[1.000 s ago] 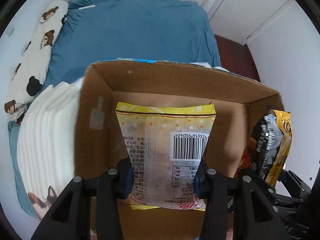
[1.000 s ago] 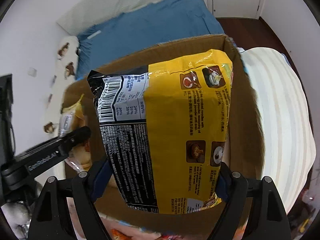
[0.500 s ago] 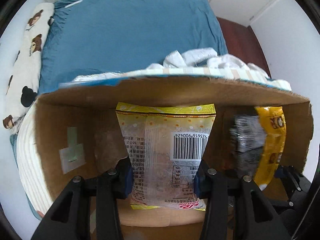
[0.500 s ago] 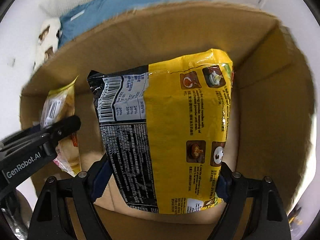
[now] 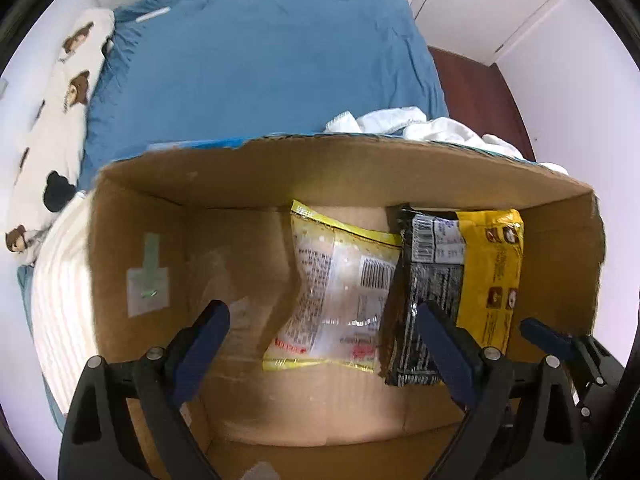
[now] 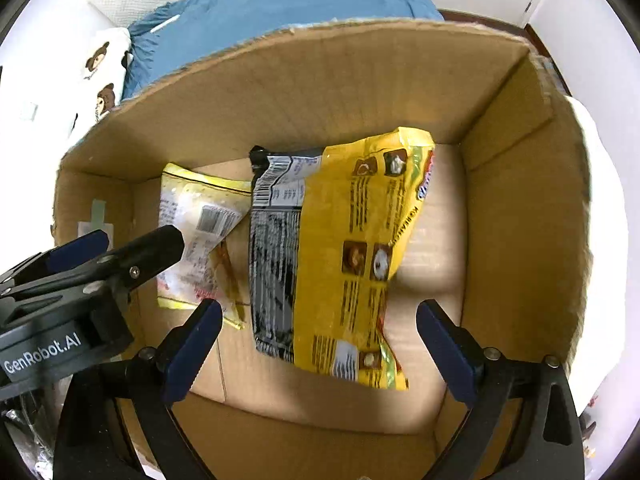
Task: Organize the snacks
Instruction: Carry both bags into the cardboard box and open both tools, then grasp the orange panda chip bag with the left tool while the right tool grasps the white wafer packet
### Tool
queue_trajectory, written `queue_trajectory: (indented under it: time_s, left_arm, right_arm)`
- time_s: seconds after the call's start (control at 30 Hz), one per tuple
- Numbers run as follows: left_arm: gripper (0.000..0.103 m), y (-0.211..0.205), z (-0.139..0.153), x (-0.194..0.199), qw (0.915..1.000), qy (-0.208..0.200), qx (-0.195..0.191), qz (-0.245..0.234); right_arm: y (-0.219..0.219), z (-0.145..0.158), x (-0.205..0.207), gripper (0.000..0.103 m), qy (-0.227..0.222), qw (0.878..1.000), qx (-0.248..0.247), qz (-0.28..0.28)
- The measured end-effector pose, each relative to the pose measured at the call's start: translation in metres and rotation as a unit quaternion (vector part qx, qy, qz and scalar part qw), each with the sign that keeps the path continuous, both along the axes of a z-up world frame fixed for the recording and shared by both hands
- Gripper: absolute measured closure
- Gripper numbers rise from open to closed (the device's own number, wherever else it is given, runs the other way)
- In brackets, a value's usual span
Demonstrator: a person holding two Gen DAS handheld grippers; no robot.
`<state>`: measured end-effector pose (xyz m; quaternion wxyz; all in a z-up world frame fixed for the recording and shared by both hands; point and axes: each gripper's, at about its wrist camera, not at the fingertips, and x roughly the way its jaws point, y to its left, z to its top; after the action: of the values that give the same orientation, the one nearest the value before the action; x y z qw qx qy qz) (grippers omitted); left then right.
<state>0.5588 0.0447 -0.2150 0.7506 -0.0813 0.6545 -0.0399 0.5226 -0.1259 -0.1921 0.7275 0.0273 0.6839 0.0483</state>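
A brown cardboard box (image 5: 120,248) (image 6: 520,200) stands open in front of both grippers. A pale yellow and clear snack packet (image 5: 340,292) (image 6: 196,232) lies on the box floor. A yellow and black noodle packet (image 5: 460,280) (image 6: 344,256) lies beside it on the right, overlapping its edge. My left gripper (image 5: 324,344) is open and empty above the box's near side; it also shows in the right wrist view (image 6: 120,256). My right gripper (image 6: 320,344) is open and empty just behind the noodle packet; one of its fingertips (image 5: 544,336) shows in the left wrist view.
A bed with a blue sheet (image 5: 260,60) lies behind the box. A bear-print pillow (image 5: 52,120) is at its left. A white striped cushion (image 5: 60,300) sits left of the box, and crumpled white cloth (image 5: 420,124) behind it. Dark wooden floor (image 5: 472,88) shows at the right.
Both grippers have opened and let go of their packets. The pale packet and the noodle packet now lie on the box floor. Both grippers have drawn back a little.
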Motion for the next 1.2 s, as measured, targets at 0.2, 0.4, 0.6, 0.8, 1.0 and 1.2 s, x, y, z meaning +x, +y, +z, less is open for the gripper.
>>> queue_trajectory:
  time_s: [0.2, 0.4, 0.6, 0.8, 1.0, 1.2]
  left_arm:
    - [0.007, 0.002, 0.032, -0.040, 0.9979, -0.055, 0.032, 0.008]
    - [0.007, 0.010, 0.068, -0.084, 0.9919, -0.112, 0.056, 0.020]
    - [0.007, 0.013, 0.100, -0.134, 0.9853, -0.156, 0.061, 0.032]
    - [0.007, 0.014, 0.119, -0.175, 0.9806, -0.183, 0.056, 0.043]
    - [0.007, 0.020, 0.136, -0.219, 0.9752, -0.206, 0.055, 0.061]
    - [0.007, 0.031, 0.133, -0.260, 0.9761, -0.196, 0.042, 0.084]
  right_arm:
    - [-0.004, 0.028, -0.035, 0.003, -0.047, 0.999, -0.006, -0.008]
    - [-0.008, 0.070, -0.081, 0.003, -0.095, 0.995, -0.020, -0.004]
    - [-0.013, 0.104, -0.116, 0.003, -0.134, 0.991, -0.010, 0.000]
    - [-0.013, 0.129, -0.158, 0.004, -0.166, 0.986, -0.005, 0.006]
    - [-0.011, 0.150, -0.199, 0.004, -0.188, 0.982, 0.005, 0.010]
    - [-0.015, 0.154, -0.240, 0.004, -0.186, 0.982, 0.020, 0.009]
